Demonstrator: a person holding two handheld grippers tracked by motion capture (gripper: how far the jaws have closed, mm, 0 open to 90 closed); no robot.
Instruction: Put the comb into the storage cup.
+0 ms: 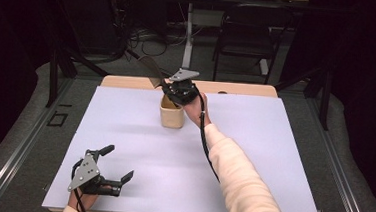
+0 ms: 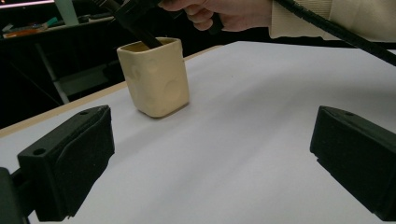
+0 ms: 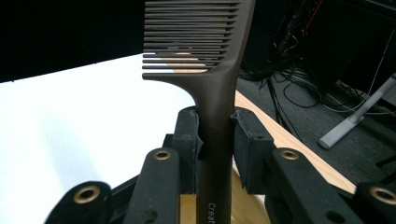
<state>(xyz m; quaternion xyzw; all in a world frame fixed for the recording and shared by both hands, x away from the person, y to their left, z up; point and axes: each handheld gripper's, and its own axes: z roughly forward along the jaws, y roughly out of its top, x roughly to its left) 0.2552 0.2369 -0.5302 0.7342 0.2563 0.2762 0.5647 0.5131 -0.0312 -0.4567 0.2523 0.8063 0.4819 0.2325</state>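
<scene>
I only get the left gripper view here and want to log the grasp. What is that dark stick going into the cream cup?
Observer: It is a brown comb; the right gripper view shows its teeth at the top end.
Operator: Is the right gripper actually clamped on it?
Observer: Yes, the right gripper has both pads pressed on the comb's handle, just below the teeth.
Operator: Where does the cup sit on the table?
Observer: In the high view the cup stands near the far middle of the white sheet, close to the wooden table edge.
Operator: And my own gripper?
Observer: The left gripper is open at the near left corner, holding nothing.
</scene>
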